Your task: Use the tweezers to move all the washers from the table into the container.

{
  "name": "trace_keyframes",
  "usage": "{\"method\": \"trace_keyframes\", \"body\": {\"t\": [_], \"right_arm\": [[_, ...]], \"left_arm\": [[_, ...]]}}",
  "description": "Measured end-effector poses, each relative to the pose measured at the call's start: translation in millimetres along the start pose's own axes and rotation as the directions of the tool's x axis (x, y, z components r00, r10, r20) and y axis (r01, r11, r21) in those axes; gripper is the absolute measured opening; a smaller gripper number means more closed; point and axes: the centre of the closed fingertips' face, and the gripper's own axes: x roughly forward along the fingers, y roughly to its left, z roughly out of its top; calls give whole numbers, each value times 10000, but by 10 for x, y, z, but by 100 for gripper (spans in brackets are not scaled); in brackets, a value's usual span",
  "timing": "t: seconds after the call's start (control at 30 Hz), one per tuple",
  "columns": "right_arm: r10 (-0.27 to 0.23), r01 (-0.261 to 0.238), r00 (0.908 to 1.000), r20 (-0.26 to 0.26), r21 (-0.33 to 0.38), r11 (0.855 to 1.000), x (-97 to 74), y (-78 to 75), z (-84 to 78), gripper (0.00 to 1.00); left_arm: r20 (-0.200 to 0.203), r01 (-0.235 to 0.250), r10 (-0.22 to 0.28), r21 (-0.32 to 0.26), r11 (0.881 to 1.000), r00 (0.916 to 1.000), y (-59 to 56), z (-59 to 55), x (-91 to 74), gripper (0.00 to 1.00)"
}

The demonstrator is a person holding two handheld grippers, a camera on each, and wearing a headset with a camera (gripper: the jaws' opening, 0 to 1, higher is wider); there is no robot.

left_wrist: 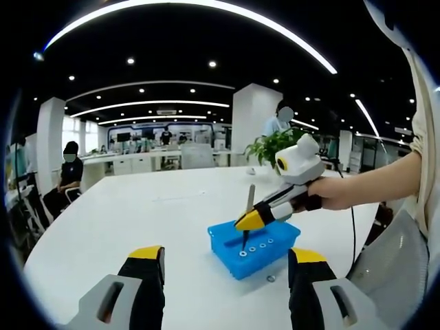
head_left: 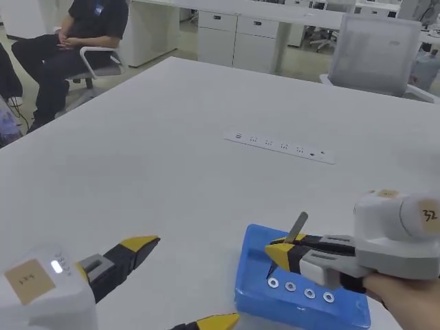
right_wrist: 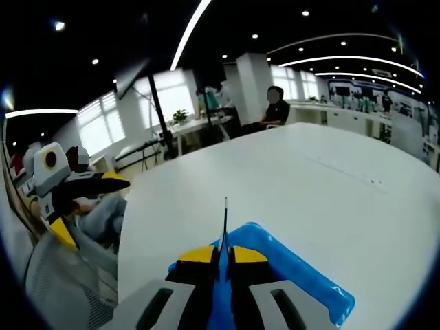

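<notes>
Open-plan office behind, and in front a broad white desk [head_left: 172,158] with a power strip [head_left: 278,146] flat on it. In the head view the blue container [head_left: 242,285] holds four washers [head_left: 309,293] in a row. My right gripper [head_left: 280,253] is clamped on the tweezers [head_left: 297,228], which angle down into the container. My left gripper [head_left: 179,282] is spread wide with nothing in it.

From the left gripper view, the tweezers' tip sits just by the end washer of the row. One loose washer [left_wrist: 270,278] lies on the desk just beside the container's near wall.

From the right gripper view, the jaws are pinched tight on the tweezers, with the container beneath.

I judge the loose washer light, thin, hard and slick, so it will likely skate on the smooth top. I would pinch it across the ring, one tine through the hole, and gently, since a hard squeeze could flick it away.
</notes>
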Motion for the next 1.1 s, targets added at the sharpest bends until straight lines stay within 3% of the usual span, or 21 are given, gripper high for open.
{"method": "trace_keyframes", "body": {"t": [0.77, 1.1], "right_arm": [[381, -405, 9968, 699, 345, 9986, -280, 317, 83, 4], [921, -928, 9943, 541, 100, 9956, -296, 559, -103, 4]], "left_arm": [[-21, 23, -23, 10, 10000, 10000, -4, -11, 7, 72], [-55, 49, -48, 60, 10000, 10000, -11, -21, 6, 72]]}}
